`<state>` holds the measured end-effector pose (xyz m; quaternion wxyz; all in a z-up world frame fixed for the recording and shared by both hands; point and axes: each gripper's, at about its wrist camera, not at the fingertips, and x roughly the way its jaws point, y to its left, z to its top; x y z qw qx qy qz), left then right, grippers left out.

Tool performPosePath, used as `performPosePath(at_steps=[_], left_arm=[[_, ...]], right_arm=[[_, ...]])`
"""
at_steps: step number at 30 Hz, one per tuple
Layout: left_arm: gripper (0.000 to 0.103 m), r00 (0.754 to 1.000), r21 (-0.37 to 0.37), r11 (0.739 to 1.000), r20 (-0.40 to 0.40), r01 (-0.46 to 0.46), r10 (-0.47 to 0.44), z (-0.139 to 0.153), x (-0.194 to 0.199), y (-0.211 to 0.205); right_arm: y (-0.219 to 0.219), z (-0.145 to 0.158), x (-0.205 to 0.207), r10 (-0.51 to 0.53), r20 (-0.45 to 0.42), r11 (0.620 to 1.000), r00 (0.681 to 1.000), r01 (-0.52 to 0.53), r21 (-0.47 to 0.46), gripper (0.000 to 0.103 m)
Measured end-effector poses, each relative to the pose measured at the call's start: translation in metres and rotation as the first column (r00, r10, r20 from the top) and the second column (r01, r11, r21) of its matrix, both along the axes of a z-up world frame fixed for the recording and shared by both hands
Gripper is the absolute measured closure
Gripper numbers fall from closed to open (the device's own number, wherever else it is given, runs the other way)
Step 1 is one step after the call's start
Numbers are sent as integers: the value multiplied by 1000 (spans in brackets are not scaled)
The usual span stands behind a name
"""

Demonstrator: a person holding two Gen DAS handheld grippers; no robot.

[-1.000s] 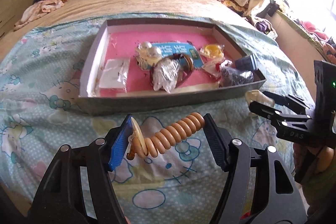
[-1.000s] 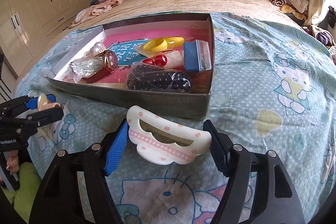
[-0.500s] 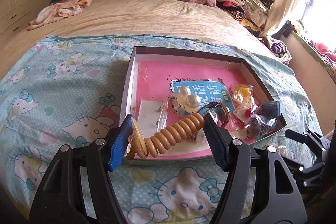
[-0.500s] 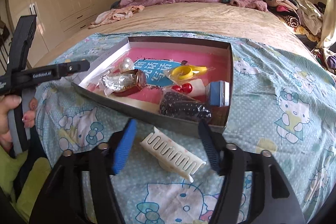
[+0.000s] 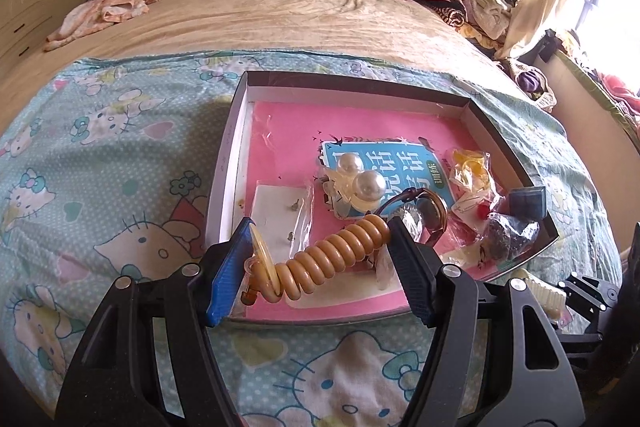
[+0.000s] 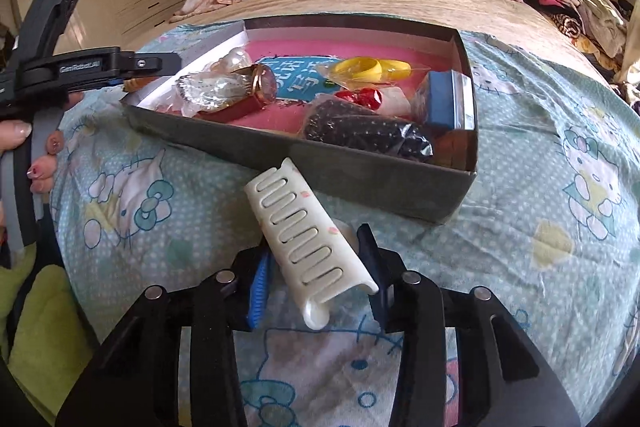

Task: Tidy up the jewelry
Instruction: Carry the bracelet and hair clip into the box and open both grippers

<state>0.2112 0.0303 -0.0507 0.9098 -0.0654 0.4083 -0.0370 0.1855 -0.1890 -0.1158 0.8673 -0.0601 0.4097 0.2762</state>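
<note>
Your right gripper (image 6: 316, 269) just closed on the white hair clip (image 6: 308, 239), regripped lengthwise. Left gripper (image 5: 320, 255) now holds the amber spiral piece (image 5: 332, 259) over the box (image 5: 400, 83); drop next.

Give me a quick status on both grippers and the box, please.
Left gripper shut on tan spiral clip, over box. Right gripper just closed on white hair clip, outside box. Nothing in the way.

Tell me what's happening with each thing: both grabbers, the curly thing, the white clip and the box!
Left gripper: shut on the amber spiral hair tie.
Right gripper: jaws just closed onto the white hair clip.
White hair clip: held, tilted above the bedspread.
Box: open, lidless, holding bagged trinkets.
</note>
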Motion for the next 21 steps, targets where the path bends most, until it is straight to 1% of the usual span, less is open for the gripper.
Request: performPosePath(at_steps=[3, 6, 9, 11, 15, 20, 21], left_arm=[[44, 1000, -1, 1000, -1, -4, 4, -1, 2, 2], [44, 1000, -1, 1000, -1, -12, 12, -2, 6, 4], [44, 1000, 1, 1000, -10, -16, 16, -5, 10, 5], [44, 1000, 7, 1000, -16, -19, 19, -8, 11, 6], [43, 1000, 9, 1000, -22, -19, 19, -9, 11, 6], [43, 1000, 11, 1000, -24, -15, 15, -9, 10, 5], [42, 1000, 10, 1000, -25, -14, 15, -8, 9, 5]], right_arm=[[0, 19, -9, 29, 23, 998, 999, -30, 46, 68], [5, 44, -13, 63, 82, 995, 995, -69, 75, 68], [12, 58, 2, 61, 129, 995, 990, -72, 75, 68], [17, 59, 19, 52, 126, 995, 991, -63, 79, 68], [32, 51, 44, 46, 109, 998, 993, -51, 45, 68], [38, 42, 52, 38, 73, 998, 997, -41, 40, 67], [37, 42, 51, 39, 67, 998, 997, -42, 44, 64]])
